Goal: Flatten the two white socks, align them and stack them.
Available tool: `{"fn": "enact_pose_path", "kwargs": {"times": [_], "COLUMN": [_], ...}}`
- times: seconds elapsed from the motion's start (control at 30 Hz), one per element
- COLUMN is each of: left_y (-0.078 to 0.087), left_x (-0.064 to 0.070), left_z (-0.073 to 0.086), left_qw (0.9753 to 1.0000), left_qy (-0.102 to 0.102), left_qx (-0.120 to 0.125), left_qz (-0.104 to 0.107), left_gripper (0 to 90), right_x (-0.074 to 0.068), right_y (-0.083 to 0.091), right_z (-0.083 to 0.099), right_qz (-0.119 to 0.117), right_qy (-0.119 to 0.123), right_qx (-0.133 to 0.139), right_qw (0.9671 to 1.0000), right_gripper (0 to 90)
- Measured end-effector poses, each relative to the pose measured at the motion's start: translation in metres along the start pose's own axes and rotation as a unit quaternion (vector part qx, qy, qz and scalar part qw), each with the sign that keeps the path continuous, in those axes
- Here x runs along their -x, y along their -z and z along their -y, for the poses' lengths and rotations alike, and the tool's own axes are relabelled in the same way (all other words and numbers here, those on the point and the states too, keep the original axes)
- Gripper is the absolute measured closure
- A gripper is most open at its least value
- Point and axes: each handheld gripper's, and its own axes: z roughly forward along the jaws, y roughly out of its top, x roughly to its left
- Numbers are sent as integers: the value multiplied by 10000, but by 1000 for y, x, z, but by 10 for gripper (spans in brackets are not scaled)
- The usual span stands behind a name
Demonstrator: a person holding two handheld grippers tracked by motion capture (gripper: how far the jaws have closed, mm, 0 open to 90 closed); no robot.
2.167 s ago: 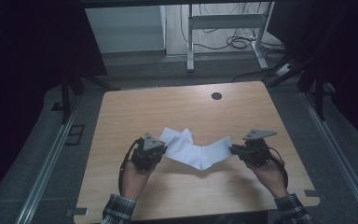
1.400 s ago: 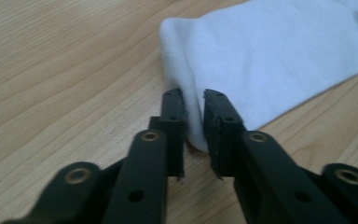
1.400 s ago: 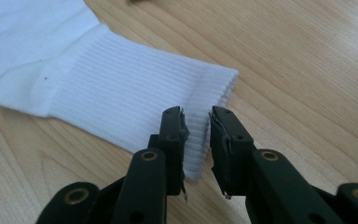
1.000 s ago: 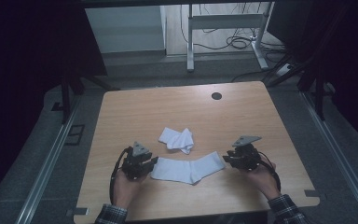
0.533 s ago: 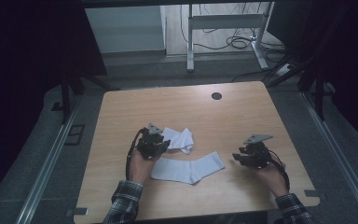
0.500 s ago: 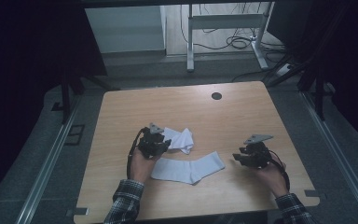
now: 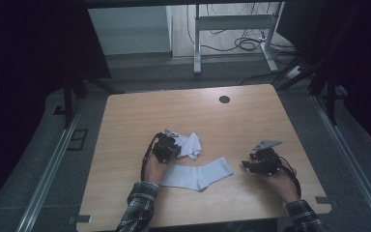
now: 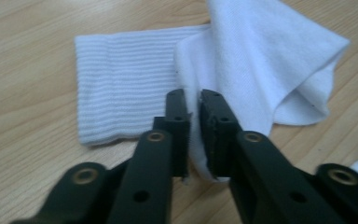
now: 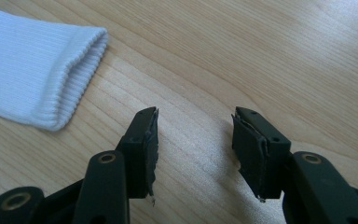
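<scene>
No text, label, brand, number or sign can be read anywhere, neither on the two white ribbed cotton socks [image 7: 200, 174] nor on the pale wooden worktop [image 7: 251, 125] nor on the black two-jaw grippers.

Bare wood is stretching wide across the far half of the table [image 7: 251, 116] — a gripper could be passing there freely, with just a small dark hole [image 7: 224, 99] sitting near the far edge. Nearer the person, the crumpled sock [image 7: 192, 144] and the flat sock [image 7: 200, 174] are lying close together, taking up the middle — the left gripper [image 8: 194, 103] is standing right at the crumpled one. Open wood is lying under the right gripper [image 9: 195, 135], beside the flat sock's cuff [image 9: 74, 74].
</scene>
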Motion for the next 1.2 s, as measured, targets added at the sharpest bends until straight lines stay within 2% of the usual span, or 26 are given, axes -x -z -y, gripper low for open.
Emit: {"fn": "enact_pose_path", "kwargs": {"times": [0.1,0.27,0.57,0.6,0.77,0.87,0.93,0.97,1.0,1.03,1.07,1.1,1.13,1.2], "left_y": [2,11,22,22,43,62,81,81,103,114,114,133,139,143], "left_x": [2,10,33,33,55,65,69,69,69,69,69,65,62,56], "left_z": [-4,-19,-53,-53,-88,-106,-117,-117,-127,-130,-130,-133,-132,-127], "left_qw": [10000,9987,9966,9966,9925,9894,9861,9861,9822,9801,9801,9768,9761,9779], "left_qy": [0,77,-206,-206,-509,-685,-772,-772,-834,-847,-847,-875,-864,-828], "left_qx": [58,427,696,696,1018,1216,1428,1428,1651,1769,1769,1943,1981,1912], "left_qz": [62,281,386,386,440,397,365,365,325,310,310,232,209,144], "left_gripper": [847,848,848,848,849,849,849,850,849,849,849,850,849,848], "right_x": [0,0,0,0,-1,-1,-1,-1,-1,-1,-1,-1,-2,-2], "right_y": [0,0,0,0,0,0,0,0,0,0,0,0,0,0], "right_z": [0,0,0,0,1,1,1,1,1,1,1,1,1,1], "right_qz": [-1,-7,-25,-25,-46,-46,-55,-55,-52,-51,-47,-45,-47,-48], "right_qy": [2,12,10,10,0,16,13,13,35,22,12,14,10,20], "right_qx": [2,8,23,23,25,40,51,51,49,43,45,45,44,49], "right_qw": [10000,10000,10000,10000,10000,10000,10000,10000,10000,10000,10000,10000,10000,10000], "right_gripper": [496,491,486,486,486,488,488,488,488,488,489,489,489,489]}}
